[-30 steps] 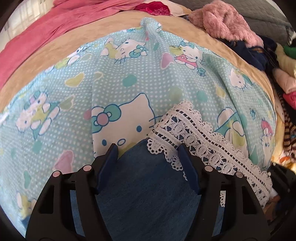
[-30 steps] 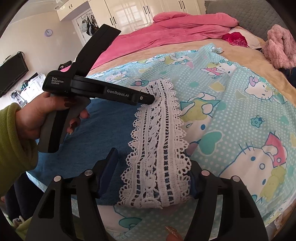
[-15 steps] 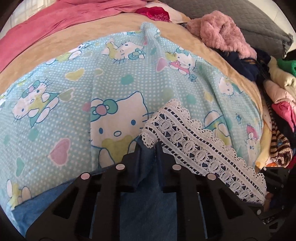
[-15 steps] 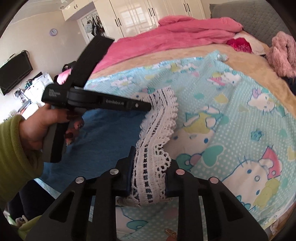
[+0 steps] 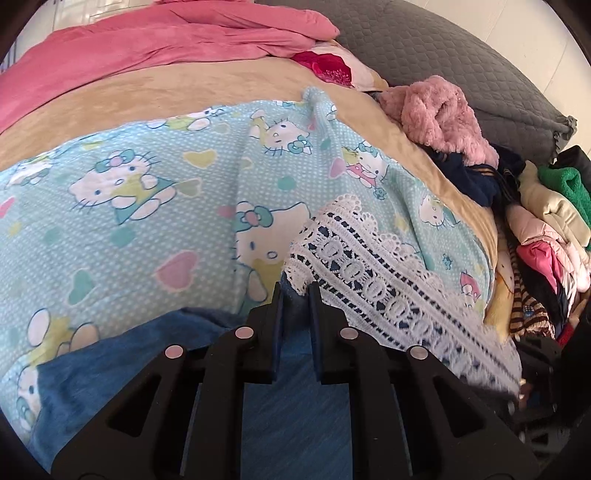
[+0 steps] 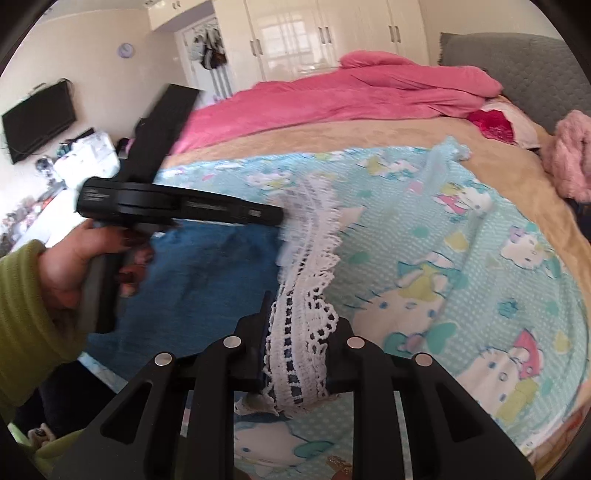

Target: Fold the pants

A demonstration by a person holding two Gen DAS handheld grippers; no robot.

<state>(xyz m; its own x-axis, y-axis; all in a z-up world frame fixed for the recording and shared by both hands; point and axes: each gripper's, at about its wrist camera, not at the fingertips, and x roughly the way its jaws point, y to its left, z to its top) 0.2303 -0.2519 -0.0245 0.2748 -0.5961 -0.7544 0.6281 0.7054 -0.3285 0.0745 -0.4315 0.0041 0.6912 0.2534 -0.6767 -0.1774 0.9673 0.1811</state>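
Blue denim pants [image 5: 291,398] with a white lace hem [image 5: 373,280] lie on a light-blue cartoon-cat sheet [image 5: 147,221]. My left gripper [image 5: 295,295] is shut on the denim at one corner of the hem, just beside the lace. In the right wrist view the lace hem [image 6: 306,295] runs up from my right gripper [image 6: 297,332], which is shut on its other end, the lace bunched between the pads. The hem is lifted off the sheet [image 6: 443,258]. The left gripper's black body [image 6: 177,210], held by a hand in a green sleeve [image 6: 26,314], shows blurred at the hem's far end above the denim [image 6: 207,266].
A pink quilt [image 5: 147,48] and tan blanket [image 5: 166,96] lie further back on the bed. A pile of clothes [image 5: 546,221] with a pink fluffy garment [image 5: 439,114] sits at the right edge, beside a grey headboard [image 5: 443,48]. Wardrobes [image 6: 314,33] and a wall television [image 6: 37,118] stand beyond.
Both grippers went from open to shut, the left on the denim corner, the right on the lace. Since then both have lifted the hem off the sheet and carried it further over the bed.
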